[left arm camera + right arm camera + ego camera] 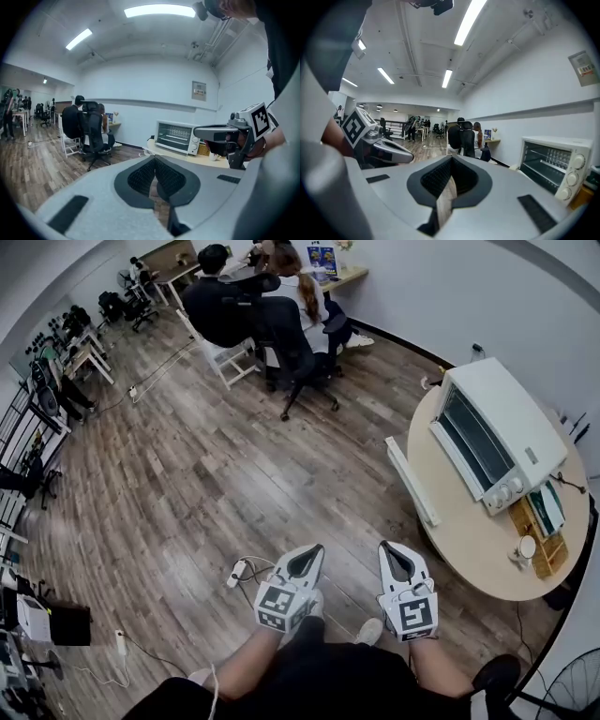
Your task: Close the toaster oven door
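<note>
The white toaster oven [497,432] stands on the round wooden table [469,540] at the right, its glass door facing the room and standing upright against its front. It also shows in the left gripper view as the toaster oven [177,137] and in the right gripper view as the toaster oven [553,166]. My left gripper [307,559] and right gripper [394,554] are held low in front of my lap, well short of the table. Both are shut with nothing between the jaws: left gripper [154,158], right gripper [451,159].
A long white bar [411,482] lies along the table's near-left edge. Small boxes and a cup [527,547] sit beside the oven. Two people sit on office chairs [281,334] at the back. A power strip and cables [238,571] lie on the wooden floor by my feet.
</note>
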{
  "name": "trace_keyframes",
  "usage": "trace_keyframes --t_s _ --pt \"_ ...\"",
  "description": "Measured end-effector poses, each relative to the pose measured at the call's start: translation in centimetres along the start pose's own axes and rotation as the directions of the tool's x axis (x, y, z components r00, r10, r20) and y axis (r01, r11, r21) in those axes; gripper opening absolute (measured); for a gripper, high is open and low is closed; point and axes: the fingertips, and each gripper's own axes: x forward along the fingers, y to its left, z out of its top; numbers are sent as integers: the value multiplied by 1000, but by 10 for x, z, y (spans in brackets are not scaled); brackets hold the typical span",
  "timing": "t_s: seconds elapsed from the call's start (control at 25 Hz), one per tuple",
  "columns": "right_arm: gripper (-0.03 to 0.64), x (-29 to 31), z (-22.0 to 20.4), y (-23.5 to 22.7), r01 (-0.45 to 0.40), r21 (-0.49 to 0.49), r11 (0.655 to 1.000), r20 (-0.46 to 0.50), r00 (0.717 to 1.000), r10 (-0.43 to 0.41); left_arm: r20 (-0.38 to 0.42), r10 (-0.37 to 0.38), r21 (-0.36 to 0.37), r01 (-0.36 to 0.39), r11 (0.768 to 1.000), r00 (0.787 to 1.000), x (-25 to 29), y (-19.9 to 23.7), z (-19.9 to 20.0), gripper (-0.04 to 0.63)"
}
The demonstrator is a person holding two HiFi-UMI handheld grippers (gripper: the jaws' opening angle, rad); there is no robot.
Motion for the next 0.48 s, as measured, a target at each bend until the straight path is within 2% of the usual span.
trace_keyframes --t_s 0.2,0.36,0.48 --pt "-12 24 4 3 30 83 996 37 999 -33 -20 -10 36 10 999 1000 -1 28 0 5" --pt "-11 46 11 3 66 161 985 52 996 -75 -11 -33 5 33 999 999 5 58 3 5" --pt "-11 61 16 6 96 168 981 53 993 -107 -3 -68 -2 68 998 998 10 77 7 5"
